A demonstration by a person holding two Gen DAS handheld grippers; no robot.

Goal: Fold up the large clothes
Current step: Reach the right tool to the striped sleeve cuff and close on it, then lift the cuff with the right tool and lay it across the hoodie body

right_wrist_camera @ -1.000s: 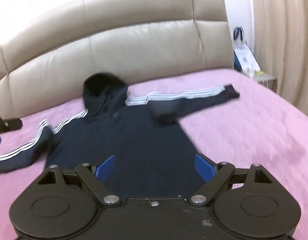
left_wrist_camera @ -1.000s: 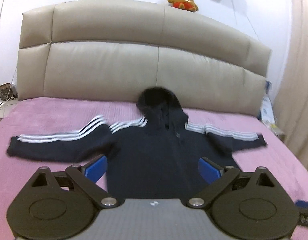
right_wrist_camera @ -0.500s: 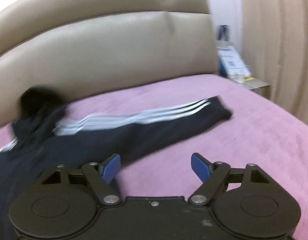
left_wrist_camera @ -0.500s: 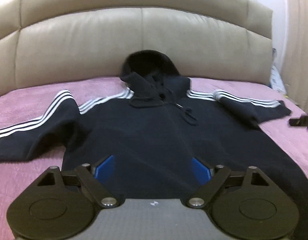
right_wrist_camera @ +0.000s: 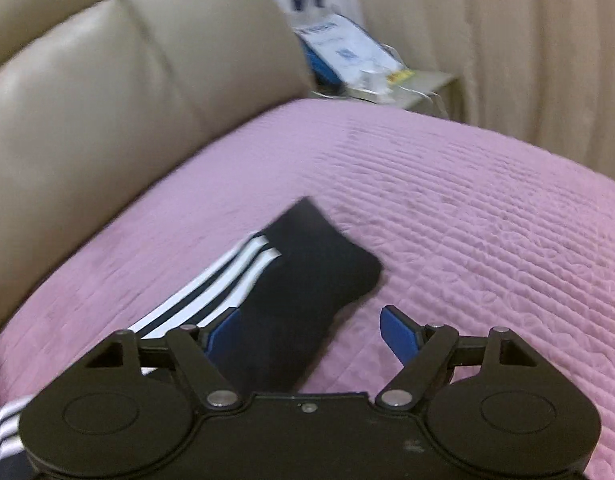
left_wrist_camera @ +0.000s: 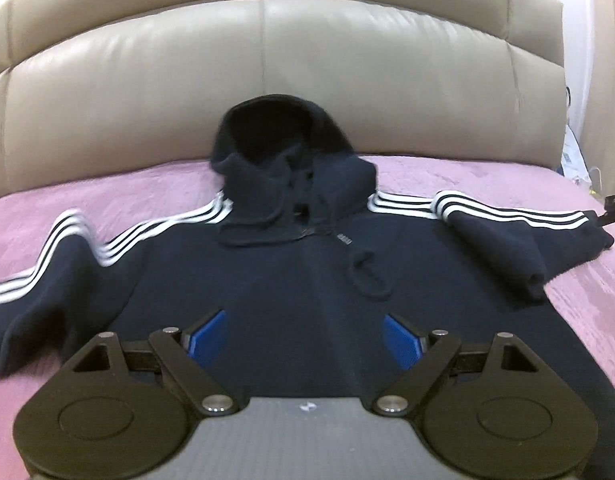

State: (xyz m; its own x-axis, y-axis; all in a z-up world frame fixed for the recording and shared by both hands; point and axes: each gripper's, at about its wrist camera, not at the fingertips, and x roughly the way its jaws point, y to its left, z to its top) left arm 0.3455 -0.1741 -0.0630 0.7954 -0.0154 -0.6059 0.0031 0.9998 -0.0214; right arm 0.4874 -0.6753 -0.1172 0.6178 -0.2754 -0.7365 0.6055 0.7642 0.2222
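A dark navy hoodie (left_wrist_camera: pixel 307 280) with white sleeve stripes lies face up on the pink bed cover (left_wrist_camera: pixel 107 200). Its hood (left_wrist_camera: pixel 275 140) points at the headboard. My left gripper (left_wrist_camera: pixel 305 338) hovers open over the chest, with nothing pressed between its blue pads. In the left wrist view the sleeve on the right (left_wrist_camera: pixel 507 248) lies bunched and doubled over. In the right wrist view my right gripper (right_wrist_camera: pixel 307 334) stands open over that sleeve's cuff (right_wrist_camera: pixel 307 272). The dark cuff runs under the left finger (right_wrist_camera: pixel 223 332), and the pads do not press on it.
A beige padded headboard (left_wrist_camera: pixel 267 60) runs behind the bed. Past the bed's right side, a bedside table (right_wrist_camera: pixel 423 84) carries a bag and papers, with a beige curtain (right_wrist_camera: pixel 507 40) behind it. Quilted pink cover (right_wrist_camera: pixel 467 220) stretches beyond the cuff.
Both grippers have come lower and closer to the hoodie. The left one moved in over the chest. The right one swung from the body out along the sleeve to its cuff.
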